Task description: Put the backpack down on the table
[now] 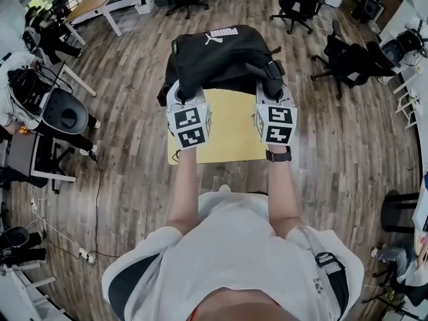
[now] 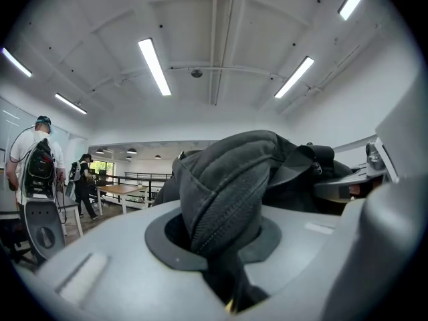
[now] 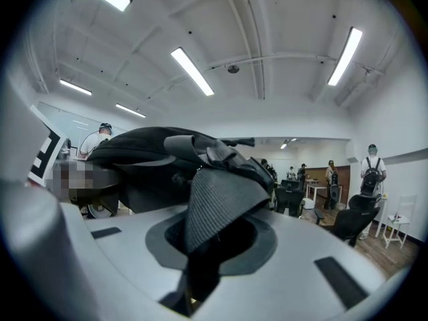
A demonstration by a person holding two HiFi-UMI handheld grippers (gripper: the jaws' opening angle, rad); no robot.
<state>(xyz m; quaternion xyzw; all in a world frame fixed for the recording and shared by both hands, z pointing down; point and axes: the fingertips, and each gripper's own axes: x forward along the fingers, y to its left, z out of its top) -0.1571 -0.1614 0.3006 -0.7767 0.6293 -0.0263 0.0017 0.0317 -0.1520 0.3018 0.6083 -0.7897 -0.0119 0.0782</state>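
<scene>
A black backpack [image 1: 222,60] with a white logo hangs in the air over the far edge of a small light-wood table [image 1: 231,136]. My left gripper [image 1: 182,95] is shut on a fold of its black fabric [image 2: 224,199] at the bag's left side. At the right side, my right gripper [image 1: 272,93] is shut on a ribbed grey strap [image 3: 217,202] of the backpack [image 3: 167,159]. Both grippers point level, side by side, above the table top. The bag's bulk [image 2: 267,172] fills the space ahead of the left jaws.
Wood-plank floor surrounds the table. Black office chairs [image 1: 348,55] stand at the right and far back. A long table [image 1: 100,2] is at the far left, where a person with a backpack rig [image 1: 27,92] stands beside desks. Cables [image 1: 80,246] lie on the floor at left.
</scene>
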